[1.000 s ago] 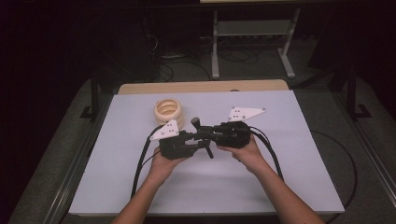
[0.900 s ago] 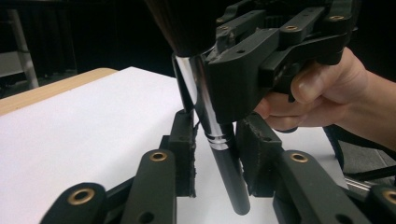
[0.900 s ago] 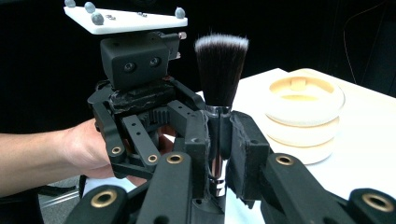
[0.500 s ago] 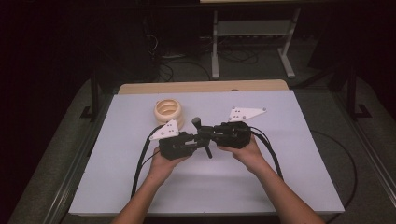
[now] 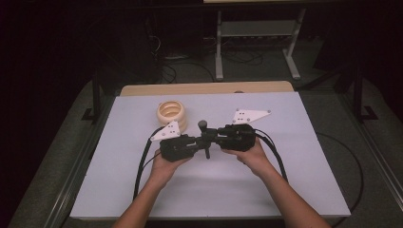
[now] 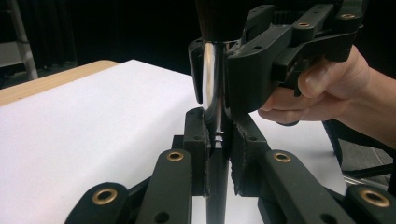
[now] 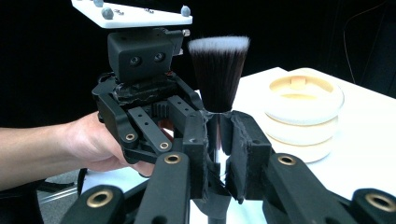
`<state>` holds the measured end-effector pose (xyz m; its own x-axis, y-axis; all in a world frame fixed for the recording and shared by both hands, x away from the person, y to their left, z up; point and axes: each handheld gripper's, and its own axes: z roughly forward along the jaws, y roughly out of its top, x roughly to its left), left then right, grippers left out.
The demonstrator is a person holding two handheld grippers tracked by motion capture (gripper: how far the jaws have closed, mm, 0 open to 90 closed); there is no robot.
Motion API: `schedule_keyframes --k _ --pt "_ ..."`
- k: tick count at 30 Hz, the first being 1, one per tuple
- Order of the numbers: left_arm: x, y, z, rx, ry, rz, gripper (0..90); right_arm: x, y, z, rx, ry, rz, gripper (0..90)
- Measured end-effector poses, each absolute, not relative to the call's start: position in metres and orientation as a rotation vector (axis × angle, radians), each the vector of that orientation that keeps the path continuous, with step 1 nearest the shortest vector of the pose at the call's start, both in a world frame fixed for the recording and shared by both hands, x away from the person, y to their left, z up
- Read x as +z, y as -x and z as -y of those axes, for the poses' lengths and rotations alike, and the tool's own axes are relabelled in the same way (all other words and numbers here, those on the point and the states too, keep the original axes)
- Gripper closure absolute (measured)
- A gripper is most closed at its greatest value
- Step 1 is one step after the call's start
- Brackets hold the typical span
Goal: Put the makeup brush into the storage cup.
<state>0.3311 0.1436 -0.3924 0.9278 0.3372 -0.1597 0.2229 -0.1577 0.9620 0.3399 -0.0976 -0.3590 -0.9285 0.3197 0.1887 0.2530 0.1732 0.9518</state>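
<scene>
Between both grippers' fingers, an unmarked makeup brush (image 7: pixel 218 70), no legible writing.

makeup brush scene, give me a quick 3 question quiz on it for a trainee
1. True or false: both grippers grip the makeup brush at once.
2. What stands on the table behind the left gripper? A) a stack of cream rings B) a red mug C) a folded towel
3. In the right gripper view, which way do the brush's bristles point?

Key:
1. True: the left gripper and the right gripper are each shut on its handle.
2. A, the stack of cream rings.
3. Upward.
</scene>
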Motion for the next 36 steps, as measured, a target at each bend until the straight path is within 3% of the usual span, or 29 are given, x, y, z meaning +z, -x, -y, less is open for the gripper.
schedule_keyframes --k 7,11,13,17,24,36 --pt "-0.392 -0.332 -0.146 0.118 -1.745 -0.437 78.8 -0.359 -0.34 0.097 1.895 -0.565 -2.379 68.4" --pt "-0.391 -0.334 -0.151 0.127 -1.739 -0.455 78.9 -0.359 -0.341 0.098 1.895 -0.603 -2.375 51.7" --pt "-0.391 -0.334 -0.152 0.129 -1.737 -0.462 78.8 -0.359 -0.341 0.098 1.893 -0.612 -2.373 49.7" --pt "-0.389 -0.335 -0.157 0.139 -1.736 -0.474 78.9 -0.356 -0.342 0.101 1.872 -0.626 -2.382 36.2" --pt "-0.389 -0.336 -0.163 0.15 -1.748 -0.493 78.9 -0.356 -0.343 0.104 1.808 -0.643 -2.389 20.2" --pt "-0.387 -0.338 -0.172 0.163 -1.77 -0.522 78.9 -0.356 -0.338 0.116 1.69 -0.704 -2.385 12.8"
